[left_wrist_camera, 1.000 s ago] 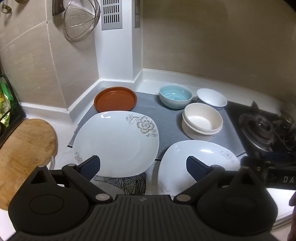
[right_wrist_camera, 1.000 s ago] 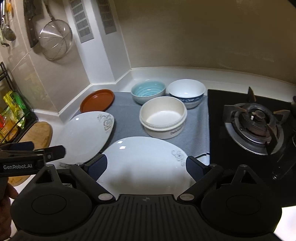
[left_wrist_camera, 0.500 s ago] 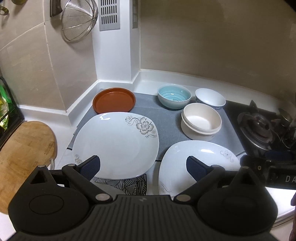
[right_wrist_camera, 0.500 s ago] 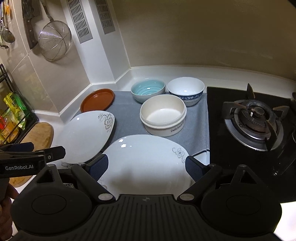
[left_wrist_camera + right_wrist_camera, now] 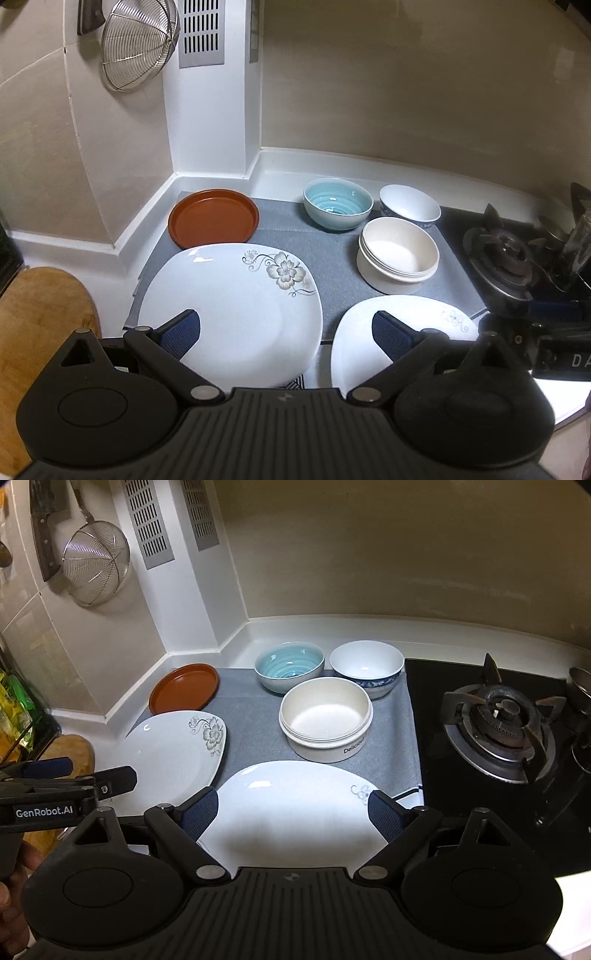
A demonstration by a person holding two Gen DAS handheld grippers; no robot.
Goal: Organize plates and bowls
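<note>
White flowered plate beside the cream bowl wants a rim pinch from the gaping, empty left gripper.

Two wrist views, both looking forward and down over the counter corner.

From the left wrist we look over the flowered plate toward the wall corner; from the right wrist we sit over the second white plate, with the gas burner near on the right. Both views share the grey mat, the brown plate and three bowls.
</note>
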